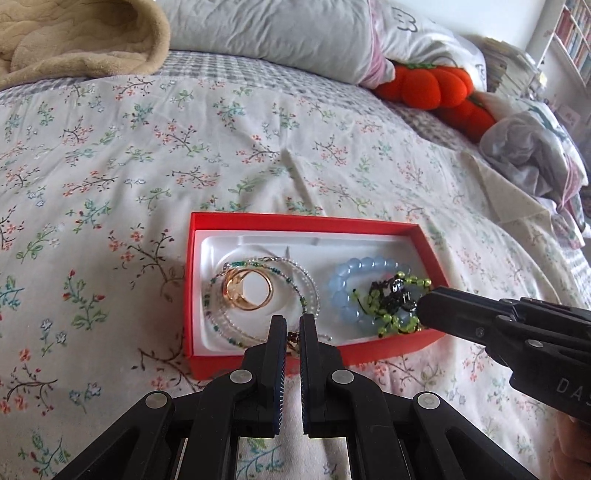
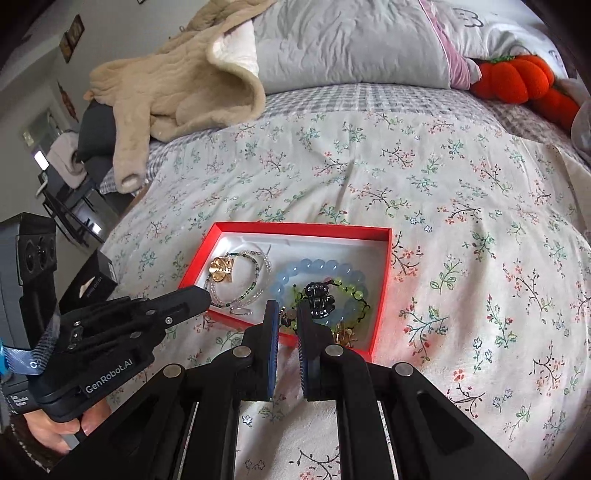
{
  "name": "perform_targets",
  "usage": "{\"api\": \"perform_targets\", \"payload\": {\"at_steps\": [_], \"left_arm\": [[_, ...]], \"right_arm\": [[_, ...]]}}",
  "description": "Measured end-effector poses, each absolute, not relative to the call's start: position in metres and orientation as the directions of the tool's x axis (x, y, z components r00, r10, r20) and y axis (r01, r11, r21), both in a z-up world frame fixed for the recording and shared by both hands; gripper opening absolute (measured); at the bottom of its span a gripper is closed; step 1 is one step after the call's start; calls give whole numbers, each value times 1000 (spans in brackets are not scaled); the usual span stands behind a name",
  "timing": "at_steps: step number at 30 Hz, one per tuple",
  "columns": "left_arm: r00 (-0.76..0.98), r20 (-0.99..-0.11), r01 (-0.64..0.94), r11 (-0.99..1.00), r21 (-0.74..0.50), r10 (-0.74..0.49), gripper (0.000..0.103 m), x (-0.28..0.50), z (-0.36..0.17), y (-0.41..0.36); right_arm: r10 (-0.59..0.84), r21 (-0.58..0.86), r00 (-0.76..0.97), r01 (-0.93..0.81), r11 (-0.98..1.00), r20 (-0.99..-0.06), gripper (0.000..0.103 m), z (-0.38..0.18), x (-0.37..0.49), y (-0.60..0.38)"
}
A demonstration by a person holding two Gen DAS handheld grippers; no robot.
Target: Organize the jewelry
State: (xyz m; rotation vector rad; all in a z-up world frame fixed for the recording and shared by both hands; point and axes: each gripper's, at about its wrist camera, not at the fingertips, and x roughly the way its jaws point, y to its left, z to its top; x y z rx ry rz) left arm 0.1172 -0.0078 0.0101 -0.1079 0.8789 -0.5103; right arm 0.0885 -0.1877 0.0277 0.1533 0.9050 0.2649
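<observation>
A red box (image 1: 192, 288) (image 2: 384, 280) with a white liner lies on the floral bedspread. Inside at left are a gold ring (image 1: 248, 293) (image 2: 221, 271) and a clear-and-green bead necklace (image 1: 306, 284) (image 2: 255, 280). At right are a pale blue bead bracelet (image 1: 340, 291) (image 2: 317, 267), a green bead bracelet (image 1: 391, 325) (image 2: 354, 291) and a black charm (image 1: 393, 295) (image 2: 319, 299). My left gripper (image 1: 293, 325) (image 2: 201, 295) hovers over the box's near edge, jaws a narrow gap apart, empty. My right gripper (image 2: 283, 314) (image 1: 424, 308) hangs over the box's right end, jaws slightly apart, empty.
A beige blanket (image 2: 177, 85) lies at the far left of the bed. Grey pillows (image 1: 273, 29) and an orange plush pumpkin (image 1: 436, 88) line the headboard side. Crumpled clothing (image 1: 532, 155) sits at the right. A chair and dark items (image 2: 66, 192) stand beside the bed.
</observation>
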Motion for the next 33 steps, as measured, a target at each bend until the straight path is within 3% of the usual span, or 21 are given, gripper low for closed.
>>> {"api": "perform_targets", "payload": {"at_steps": [5, 9, 16, 19, 25, 33], "left_arm": [[532, -706, 397, 875, -279, -467, 3, 121, 9, -14], [563, -695, 392, 884, -253, -448, 26, 114, 13, -10], [577, -706, 365, 903, -226, -410, 27, 100, 13, 5], [579, -715, 348, 912, -219, -393, 29, 97, 10, 13], [563, -745, 313, 927, -207, -356, 36, 95, 5, 20], [558, -766, 295, 939, -177, -320, 60, 86, 9, 17]], "right_arm": [[295, 245, 587, -164, 955, -754, 10, 26, 92, -189], [297, 246, 585, -167, 955, -755, 10, 26, 94, -188], [320, 260, 568, -186, 948, -758, 11, 22, 102, -180], [400, 337, 541, -216, 916, -740, 12, 19, 107, -177], [409, 378, 531, -172, 909, -742, 24, 20, 108, -182], [327, 296, 534, -146, 944, -780, 35, 28, 81, -191]]}}
